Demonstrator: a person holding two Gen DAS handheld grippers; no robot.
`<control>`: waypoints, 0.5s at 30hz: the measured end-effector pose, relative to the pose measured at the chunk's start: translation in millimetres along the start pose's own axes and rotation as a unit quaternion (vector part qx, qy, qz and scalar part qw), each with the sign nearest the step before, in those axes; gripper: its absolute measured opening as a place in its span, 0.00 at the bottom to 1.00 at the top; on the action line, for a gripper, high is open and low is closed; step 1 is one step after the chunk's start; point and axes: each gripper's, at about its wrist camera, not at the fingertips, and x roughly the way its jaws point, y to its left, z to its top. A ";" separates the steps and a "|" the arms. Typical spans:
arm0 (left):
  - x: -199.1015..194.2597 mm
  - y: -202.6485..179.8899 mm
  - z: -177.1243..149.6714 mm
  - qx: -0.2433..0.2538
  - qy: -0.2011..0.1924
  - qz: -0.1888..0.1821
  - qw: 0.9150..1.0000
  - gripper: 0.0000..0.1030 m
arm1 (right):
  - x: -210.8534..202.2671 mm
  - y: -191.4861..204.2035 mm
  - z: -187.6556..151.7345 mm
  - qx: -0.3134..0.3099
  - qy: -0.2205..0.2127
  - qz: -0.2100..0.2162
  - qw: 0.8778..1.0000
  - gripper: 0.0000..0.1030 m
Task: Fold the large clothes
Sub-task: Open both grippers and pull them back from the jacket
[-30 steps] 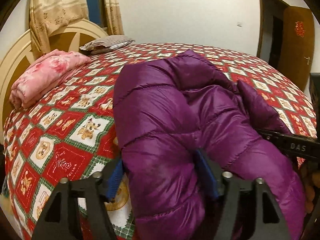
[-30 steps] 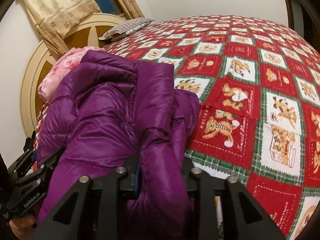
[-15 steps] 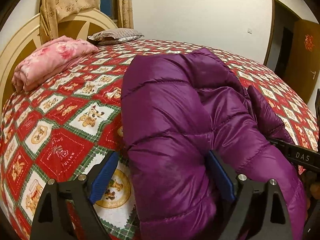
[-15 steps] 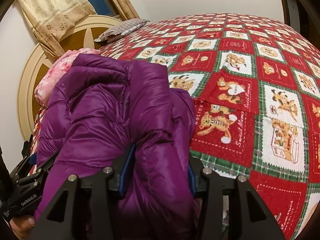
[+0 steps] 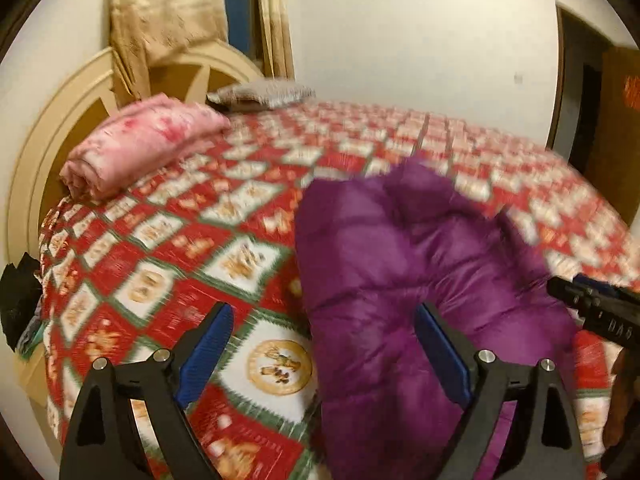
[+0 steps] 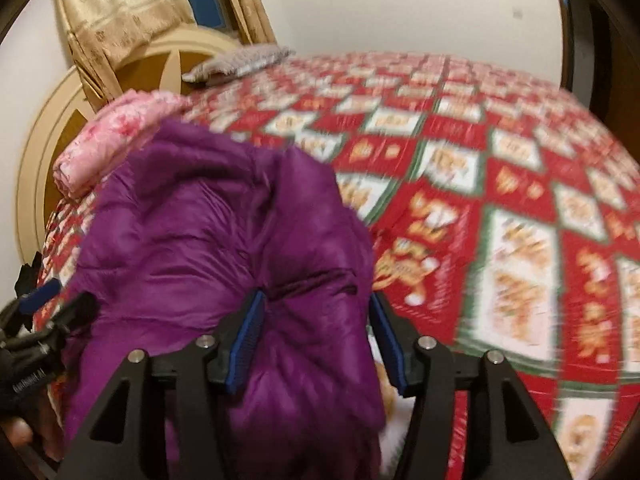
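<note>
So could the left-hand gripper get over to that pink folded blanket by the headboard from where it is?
Probably yes. The left gripper stands open, and only patterned bedspread lies between it and the pink blanket. The purple jacket sits off to its right.

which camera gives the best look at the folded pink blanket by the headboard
The left wrist view: the pink blanket lies in full, rolled end and top visible. In the right wrist view the purple jacket hides its near part.

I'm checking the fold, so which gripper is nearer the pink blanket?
Left. The left gripper sits on the side of the purple jacket facing the pink blanket; the right gripper is across the jacket.
</note>
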 end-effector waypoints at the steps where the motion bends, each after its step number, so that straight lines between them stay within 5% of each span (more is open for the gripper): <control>1: -21.8 3.5 4.1 -0.007 -0.017 -0.002 1.000 0.89 | -18.2 2.1 0.2 -0.003 -0.017 -0.006 1.000 0.68; 7: -110.3 4.8 13.0 -0.003 -0.079 0.002 0.997 0.89 | -106.2 19.8 -5.6 -0.024 -0.086 -0.018 0.996 0.74; 15: -153.6 -1.0 7.5 0.019 -0.116 0.011 0.993 0.89 | -170.3 40.5 -11.8 -0.038 -0.150 -0.001 0.988 0.80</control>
